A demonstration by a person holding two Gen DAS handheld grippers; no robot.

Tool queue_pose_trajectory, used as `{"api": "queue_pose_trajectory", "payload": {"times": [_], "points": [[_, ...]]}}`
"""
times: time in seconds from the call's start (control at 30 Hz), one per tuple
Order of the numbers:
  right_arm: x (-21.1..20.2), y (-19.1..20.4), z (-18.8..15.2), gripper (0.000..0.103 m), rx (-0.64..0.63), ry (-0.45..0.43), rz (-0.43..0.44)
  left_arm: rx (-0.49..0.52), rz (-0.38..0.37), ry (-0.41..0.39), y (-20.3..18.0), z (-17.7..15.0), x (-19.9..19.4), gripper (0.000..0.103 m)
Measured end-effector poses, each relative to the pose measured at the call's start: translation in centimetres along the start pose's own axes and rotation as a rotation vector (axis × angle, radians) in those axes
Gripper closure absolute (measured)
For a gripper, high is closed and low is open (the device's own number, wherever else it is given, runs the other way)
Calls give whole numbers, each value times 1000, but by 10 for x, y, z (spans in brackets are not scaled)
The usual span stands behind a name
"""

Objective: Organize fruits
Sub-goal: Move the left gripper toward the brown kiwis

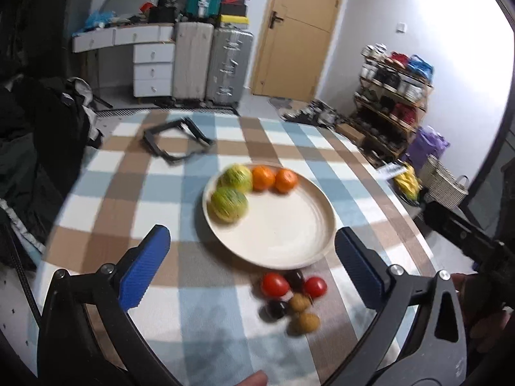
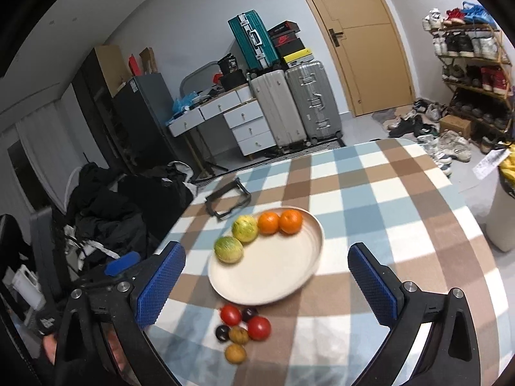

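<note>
- Left wrist view, nearest: left gripper (image 1: 251, 257) with blue jaws spread wide, nothing between the pads, hanging above the checked cloth of the worktop (image 1: 154, 199).
- Right wrist view, nearest: right gripper (image 2: 267, 283) likewise fully spread and empty, tilted down toward the same cloth.
- Just beyond both sets of jaws, on the cloth at the near rim of the plate (image 1: 289, 228): a loose cluster of small fruit, namely two tomatoes (image 1: 273, 284), two dark plums (image 1: 276, 308) and two brownish round fruits (image 1: 304, 321), touching or nearly touching one another.
- In the left view, cluster low and slightly right of centre between the jaws; in the right view, low and left of centre. Neither hand clearly nearer; probably reachable by either.
- All small fruit roundish, so no long axis to line up with.
- Next out: plate holding two green-yellow fruits (image 2: 228, 249) along its left rim and two oranges (image 2: 280, 222) at its far rim, in one curved row; near and right part of the plate bare, likely room for the cluster.
- Tight packing of the cluster a likely nuisance: neighbours apt to roll when one piece is pinched.
- Farther on the cloth: a dark folding frame (image 1: 177, 143), well apart from the plate.
- Farthest: suitcases (image 2: 296, 106), a drawer unit, a door, a shoe rack.
</note>
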State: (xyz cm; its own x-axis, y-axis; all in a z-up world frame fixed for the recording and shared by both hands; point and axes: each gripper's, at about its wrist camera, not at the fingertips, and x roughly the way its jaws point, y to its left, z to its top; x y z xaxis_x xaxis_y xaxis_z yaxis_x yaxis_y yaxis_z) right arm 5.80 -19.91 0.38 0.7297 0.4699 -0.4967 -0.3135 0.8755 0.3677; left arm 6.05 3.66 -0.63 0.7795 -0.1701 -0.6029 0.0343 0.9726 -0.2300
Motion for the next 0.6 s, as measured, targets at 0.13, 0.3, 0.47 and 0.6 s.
{"api": "queue_pose_trajectory", "payload": {"times": [0.13, 0.3, 0.47, 0.6], "points": [[-3, -9, -22, 0, 38, 5, -16, 4, -9, 43, -6, -21, 3, 1], [2, -23, -50, 0, 86, 62, -43, 9, -19, 109, -17, -48, 16, 1], [0, -34, -69, 0, 102, 88, -79, 1, -11, 181, -24, -71, 37, 1], [-1, -40, -79, 0, 104, 105, -98, -19, -28, 217, -28, -81, 49, 1]]}}
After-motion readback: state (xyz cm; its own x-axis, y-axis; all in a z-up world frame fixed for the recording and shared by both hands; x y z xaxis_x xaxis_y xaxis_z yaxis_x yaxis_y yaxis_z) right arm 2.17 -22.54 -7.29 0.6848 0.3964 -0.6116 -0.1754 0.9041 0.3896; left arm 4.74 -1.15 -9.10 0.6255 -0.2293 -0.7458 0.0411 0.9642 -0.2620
